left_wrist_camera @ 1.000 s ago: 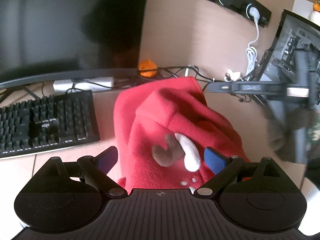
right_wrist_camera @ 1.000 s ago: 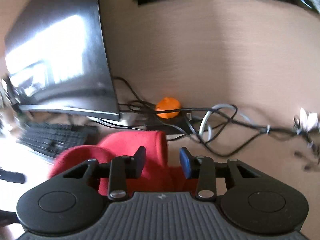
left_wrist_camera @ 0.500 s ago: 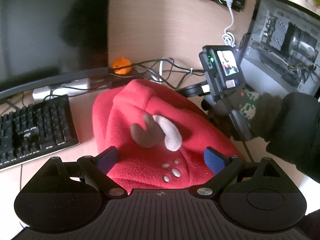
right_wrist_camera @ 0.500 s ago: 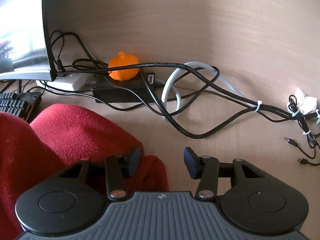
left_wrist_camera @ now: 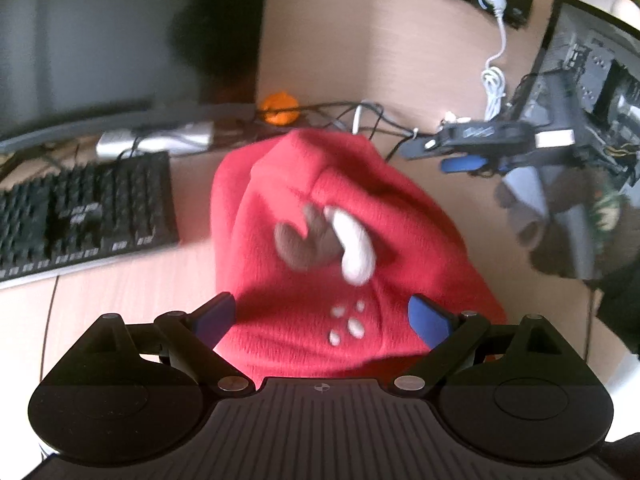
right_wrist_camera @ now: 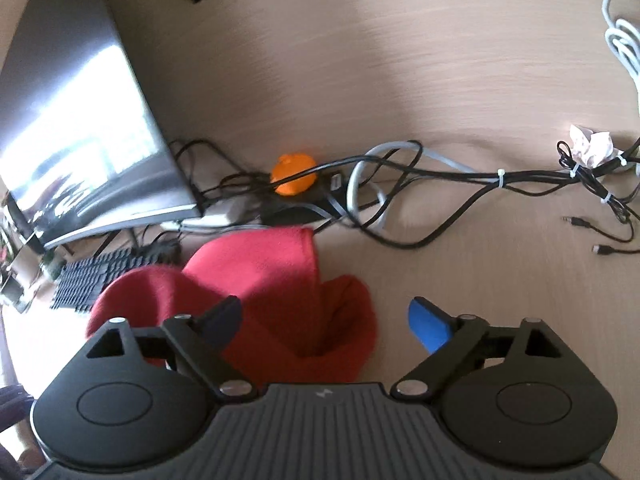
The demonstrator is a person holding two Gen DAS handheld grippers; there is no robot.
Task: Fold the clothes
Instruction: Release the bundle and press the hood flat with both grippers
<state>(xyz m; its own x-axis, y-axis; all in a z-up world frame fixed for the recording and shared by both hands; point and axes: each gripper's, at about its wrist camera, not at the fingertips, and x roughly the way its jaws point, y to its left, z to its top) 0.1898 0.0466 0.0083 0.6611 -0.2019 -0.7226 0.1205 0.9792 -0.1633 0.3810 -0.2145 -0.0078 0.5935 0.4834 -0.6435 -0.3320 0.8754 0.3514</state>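
- Left wrist view: the left gripper hangs over a red fleece garment that lies bunched on the wooden desk. Its 2 blue pads stand wide apart with the fleece between them, and neither pad presses on the cloth.
- Sewn to the fleece are a brown antler-shaped patch, a white patch just beside it, and a few small white spots nearer the gripper.
- A black keyboard sits on the desk left of the garment, with a dark curved monitor behind it.
- Behind the garment, near the wall, an orange ball-like object rests among black cables.
- At the right, the right gripper appears side-on and blurred, held by a person's sleeve.
- Right wrist view: the right gripper has its jaws opening, already spread wide. A fold of the red garment lies between and beneath them, closer to the dark left finger; the blue right pad is over bare desk, apart from the cloth.
- Beyond the garment runs a tangle of black and grey cables, with the orange object on a dark block, and a crumpled white scrap at the far right.
- The monitor reflects bright light at the left, and the keyboard lies below it.
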